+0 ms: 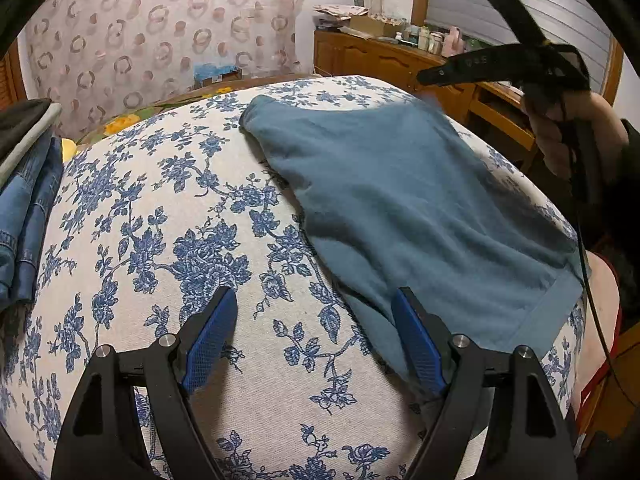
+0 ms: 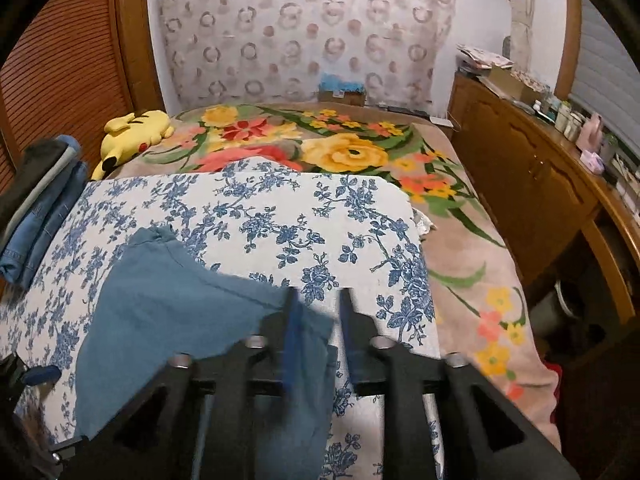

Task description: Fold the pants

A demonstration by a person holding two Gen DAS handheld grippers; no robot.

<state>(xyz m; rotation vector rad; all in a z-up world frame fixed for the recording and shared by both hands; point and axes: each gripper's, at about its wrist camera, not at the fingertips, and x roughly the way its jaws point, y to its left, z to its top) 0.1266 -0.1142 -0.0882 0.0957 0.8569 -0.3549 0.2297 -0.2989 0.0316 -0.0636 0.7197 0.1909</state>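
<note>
The teal-blue pants [image 1: 404,208] lie folded flat on the blue floral board [image 1: 192,208]. My left gripper [image 1: 314,300] is open just above the board, its right finger over the pants' near left edge. My right gripper [image 1: 424,76] shows in the left wrist view held in a hand above the pants' far right corner. In the right wrist view the pants [image 2: 180,320] lie at lower left, and my right gripper [image 2: 318,300] is open with its left finger over the pants' right edge, gripping nothing.
Folded denim and dark clothes [image 1: 24,200] are stacked at the board's left edge [image 2: 36,216]. A floral blanket [image 2: 352,152] covers the bed beyond, with a yellow plush toy [image 2: 132,132]. A wooden cabinet [image 2: 532,184] with clutter stands at right.
</note>
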